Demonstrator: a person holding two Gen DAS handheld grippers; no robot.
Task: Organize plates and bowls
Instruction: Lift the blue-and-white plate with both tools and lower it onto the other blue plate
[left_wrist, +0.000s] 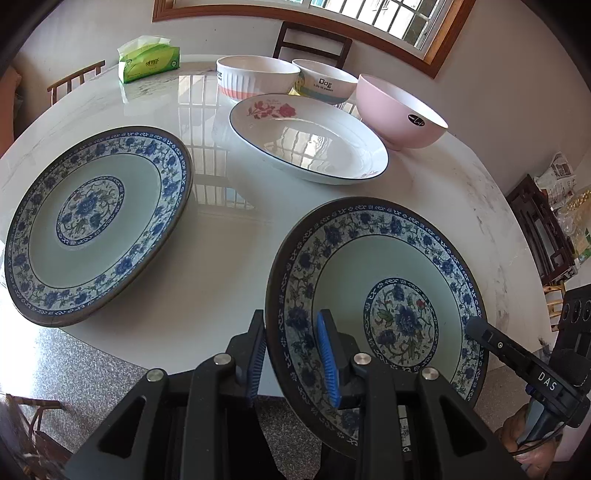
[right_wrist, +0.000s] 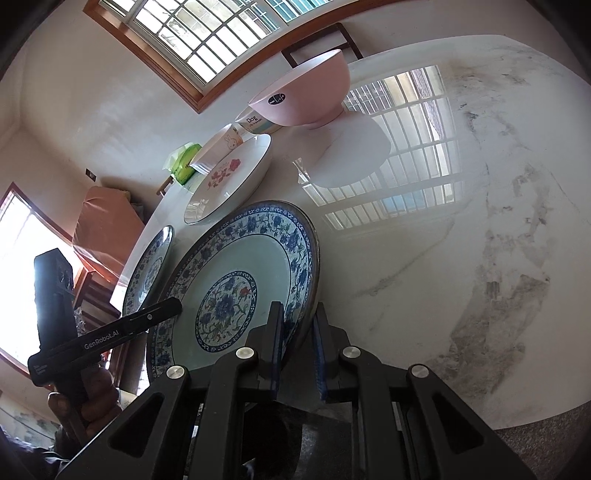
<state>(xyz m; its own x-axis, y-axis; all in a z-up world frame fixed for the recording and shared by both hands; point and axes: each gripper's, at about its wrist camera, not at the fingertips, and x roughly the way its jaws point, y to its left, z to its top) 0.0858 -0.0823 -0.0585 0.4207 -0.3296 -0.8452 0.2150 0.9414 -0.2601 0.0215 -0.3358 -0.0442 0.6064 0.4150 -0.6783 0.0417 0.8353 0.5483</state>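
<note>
**Blue-floral plate, gripped at two edges**

You hold one blue-floral plate (left_wrist: 376, 295) tilted above the round marble table (left_wrist: 221, 258). Your left gripper (left_wrist: 291, 354) is narrowly parted, pinching its near rim; your right gripper (right_wrist: 299, 339) is clamped almost fully closed on the opposite rim. The plate's underside is hidden. A second blue-floral plate (left_wrist: 96, 225) rests on the table to the left; a rose-print dish (left_wrist: 306, 140) and pink bowl (left_wrist: 399, 114) stand behind.
</note>
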